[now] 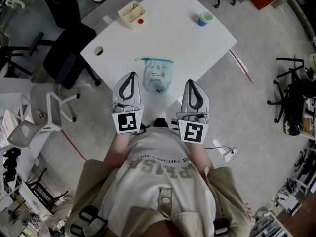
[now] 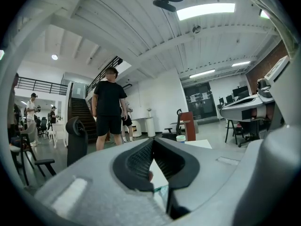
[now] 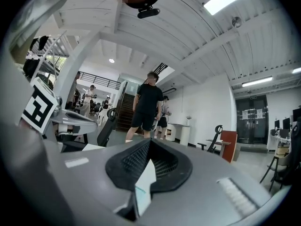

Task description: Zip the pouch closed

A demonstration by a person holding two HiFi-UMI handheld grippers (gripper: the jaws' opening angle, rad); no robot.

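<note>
A translucent teal pouch (image 1: 157,75) lies on the white table (image 1: 168,28) near its front corner, its teal zipper strip (image 1: 155,59) along the far edge. My left gripper (image 1: 132,74) hovers just left of the pouch, shut and holding nothing. To the right of the pouch, my right gripper (image 1: 190,82) is also shut and empty. Neither touches the pouch. In the left gripper view the jaws meet at the left gripper (image 2: 153,141), pointing level over the table. The right gripper view shows the same closed tips of the right gripper (image 3: 149,141).
A cream box (image 1: 132,14) with a red item stands at the table's far left, and a green and blue cup (image 1: 205,18) at the far right. Office chairs (image 1: 69,48) stand left of the table. A person in black (image 2: 109,108) stands beyond it.
</note>
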